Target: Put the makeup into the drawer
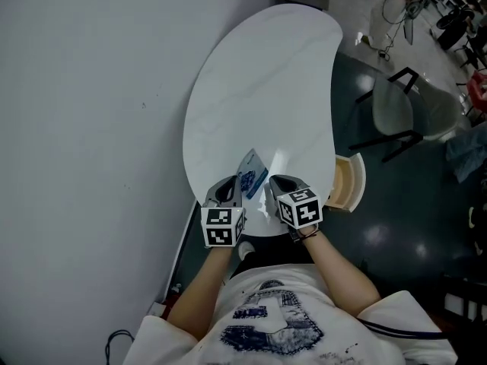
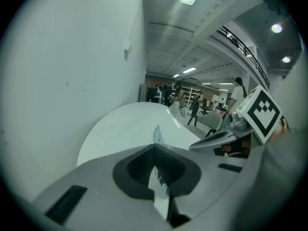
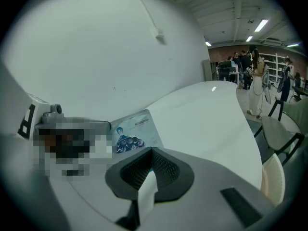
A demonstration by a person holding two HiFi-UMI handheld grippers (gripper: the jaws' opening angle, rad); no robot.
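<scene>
Well, mid-carry: left gripper (image 1: 229, 189) and right gripper (image 1: 278, 183) both pinch the makeup sachet (image 1: 252, 175); next, probably into the open drawer (image 1: 348, 183).

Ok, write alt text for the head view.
A person holds a flat blue-printed makeup packet between the left gripper and right gripper, both shut on it, at the near end of a white table. A drawer stands open at the table's right edge.
</scene>
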